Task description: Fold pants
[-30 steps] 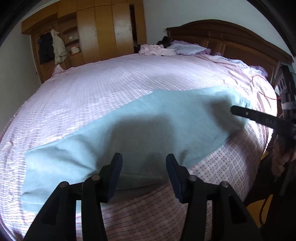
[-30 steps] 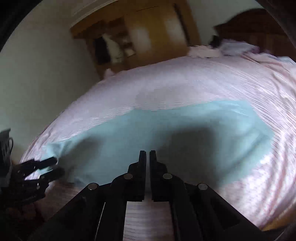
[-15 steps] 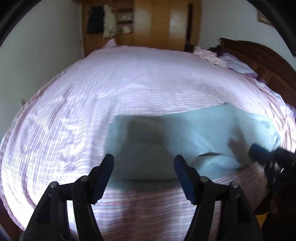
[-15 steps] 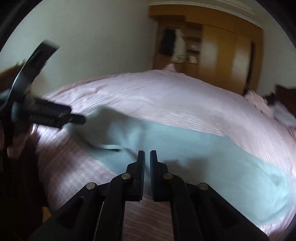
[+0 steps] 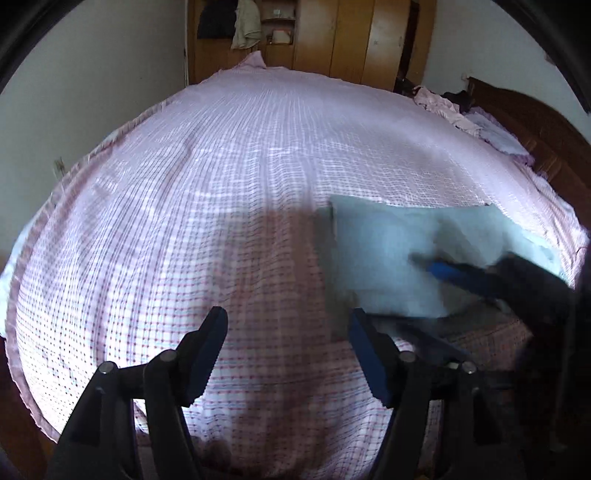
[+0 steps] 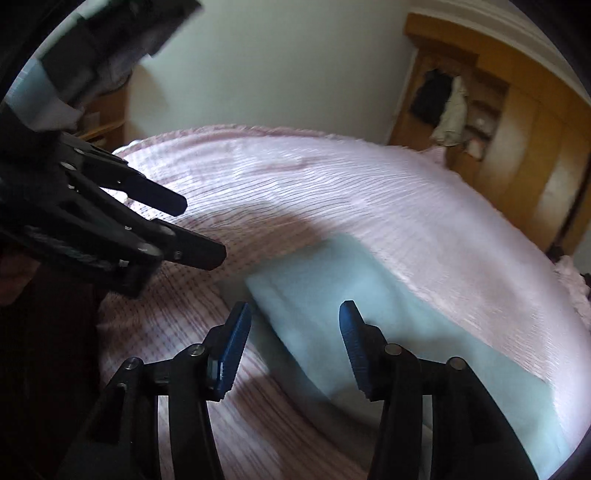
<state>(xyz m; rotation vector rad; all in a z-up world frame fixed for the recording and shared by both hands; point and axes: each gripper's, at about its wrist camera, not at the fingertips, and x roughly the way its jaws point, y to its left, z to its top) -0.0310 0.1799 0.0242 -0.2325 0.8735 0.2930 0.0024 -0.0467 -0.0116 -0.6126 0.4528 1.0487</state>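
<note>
The light blue pants (image 5: 388, 258) lie folded into a short stack on the pink checked bedsheet (image 5: 229, 206), near the bed's front right. My left gripper (image 5: 288, 325) is open over bare sheet just left of the pants, with nothing between its blue pads. My right gripper (image 6: 294, 310) hovers over the pants' (image 6: 369, 302) folded end; its jaws are opening and the pads do not press the cloth. It shows blurred across the pants in the left wrist view (image 5: 454, 273). The left gripper (image 6: 201, 229) appears open at the left of the right wrist view.
A wooden wardrobe (image 5: 332, 37) with hanging clothes (image 5: 243, 22) stands beyond the bed's far end. A dark wooden headboard (image 5: 535, 122) runs along the right, with crumpled pink clothes (image 5: 443, 107) beside it. A white wall (image 6: 277, 66) lies to the left.
The pants went from a long strip to a short folded stack. The left gripper swung left off the cloth onto bare sheet. The right gripper swept across and its jaws parted.
</note>
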